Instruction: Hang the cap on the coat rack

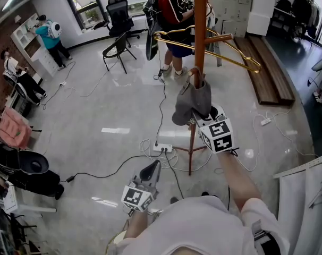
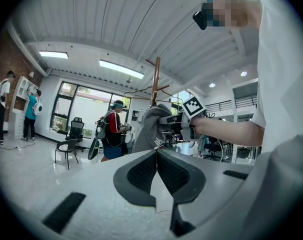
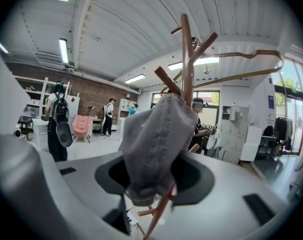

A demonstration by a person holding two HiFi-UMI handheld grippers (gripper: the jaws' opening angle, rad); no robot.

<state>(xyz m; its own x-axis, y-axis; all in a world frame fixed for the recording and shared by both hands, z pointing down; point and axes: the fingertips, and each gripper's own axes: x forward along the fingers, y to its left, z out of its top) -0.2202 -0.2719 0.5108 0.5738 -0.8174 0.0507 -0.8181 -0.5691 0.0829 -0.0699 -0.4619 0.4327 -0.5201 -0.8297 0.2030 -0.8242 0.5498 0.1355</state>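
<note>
Seemingly soft and light, the grey fabric cap [image 1: 193,102] is draping on the brown wooden coat rack [image 1: 200,25]. The right gripper [image 1: 196,119] jaws are flanking its pinchable crown, released; the left gripper [image 1: 150,171] is clenching nothing.

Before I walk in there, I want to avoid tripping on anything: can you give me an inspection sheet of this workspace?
Surface: glossy grey floor.
Job's things: grey cap draped over a peg of the wooden coat rack.
Clutter: gold hangers on the rack's arms.
Grippers: left gripper shut and empty, held low; right gripper at the cap, jaws apart with the cap between them.
Cables: power strip and loose cables on the floor near the rack's base.
Surroundings: black chairs, a person behind the rack, others further off.
</note>
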